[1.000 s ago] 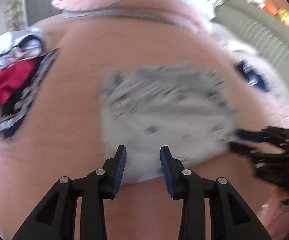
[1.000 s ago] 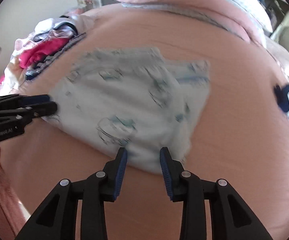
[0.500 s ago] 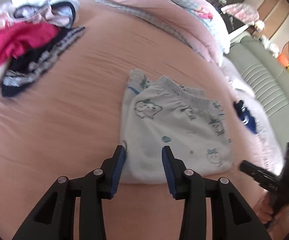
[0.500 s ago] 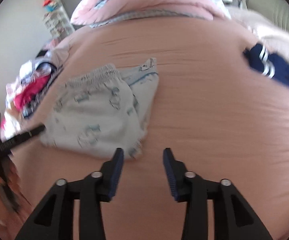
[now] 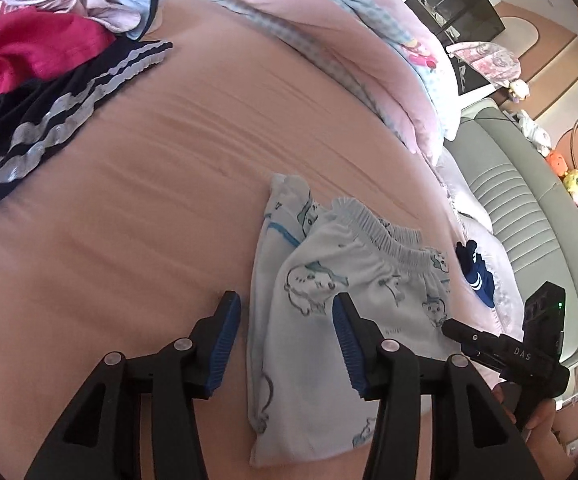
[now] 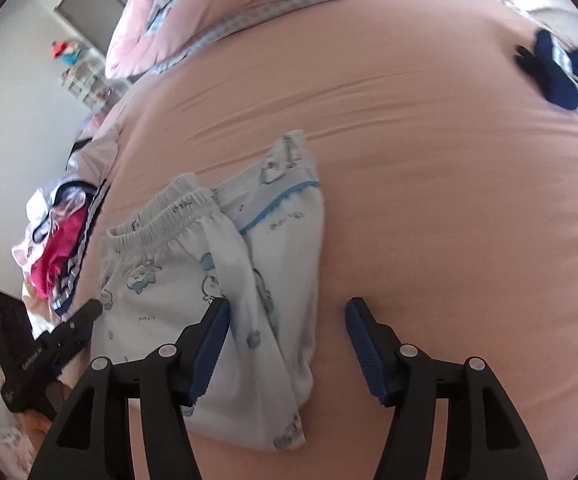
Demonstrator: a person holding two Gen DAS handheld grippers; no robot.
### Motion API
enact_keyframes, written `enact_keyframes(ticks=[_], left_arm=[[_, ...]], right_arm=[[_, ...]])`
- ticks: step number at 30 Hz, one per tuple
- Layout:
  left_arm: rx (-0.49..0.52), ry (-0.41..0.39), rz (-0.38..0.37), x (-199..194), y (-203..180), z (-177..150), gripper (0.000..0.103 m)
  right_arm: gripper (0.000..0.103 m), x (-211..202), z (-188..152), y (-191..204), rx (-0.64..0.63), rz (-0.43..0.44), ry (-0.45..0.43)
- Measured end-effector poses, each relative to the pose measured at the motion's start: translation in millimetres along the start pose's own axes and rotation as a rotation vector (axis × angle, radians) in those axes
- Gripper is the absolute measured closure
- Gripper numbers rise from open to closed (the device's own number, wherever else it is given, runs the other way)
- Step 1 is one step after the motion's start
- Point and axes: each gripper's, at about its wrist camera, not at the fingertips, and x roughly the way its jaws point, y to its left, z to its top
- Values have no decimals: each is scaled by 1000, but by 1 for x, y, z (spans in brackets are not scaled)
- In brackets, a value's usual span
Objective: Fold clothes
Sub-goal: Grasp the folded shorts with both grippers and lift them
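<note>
Both tools (image 5: 285, 344) (image 6: 287, 348) astride folded shorts (image 5: 329, 320).

Soft, even daylight without harsh shadows or glare. Strong fisheye curvature with dark vignetted corners. Right view slightly motion-blurred, notably the navy striped cloth garment (image 6: 569, 78) at its edge.

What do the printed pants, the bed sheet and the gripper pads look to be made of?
Printed pants: soft, matte, thin knit, probably cotton; it drapes limply and its waistband is gathered elastic.
Bed sheet: smooth, matte peach fabric, likely woven cotton or a blend; fine wrinkle lines run across it.
Gripper pads: blue, ribbed, seemingly rubber or soft plastic, on glossy black hard-plastic fingers.
</note>
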Motion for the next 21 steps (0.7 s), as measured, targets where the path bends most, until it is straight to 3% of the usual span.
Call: enact_keyframes(ticks=[2,3,7,11,13,14,15,16,18,21], left_arm=[[14,1,1,4,-4,1,50],[23,5,-4,5,-7,0,50],[62,51,-83,9,-17,-2,50],[65,38,-38,18,-16,3,50],[75,34,-7,23,-22,5,51],[99,44,20,25,-28,5,70],[113,64,35,27,-32,5,91],[100,90,22,29,-33,4,96],[51,80,-16,21,-32,2,96],[88,38,-22,-4,-46,-1,96]], right_arm=[[47,7,2,12,-54,20,30],[56,11,2,18,-69,52,51],[61,20,2,25,-93,67,65],[61,28,8,15,-20,116,36],[62,33,11,20,-28,100,22],[67,33,11,26,-52,86,29],[81,34,11,32,-76,72,35],[89,34,11,37,-99,59,41],[90,24,6,44,-123,63,30],[91,4,-3,58,-153,68,-8]])
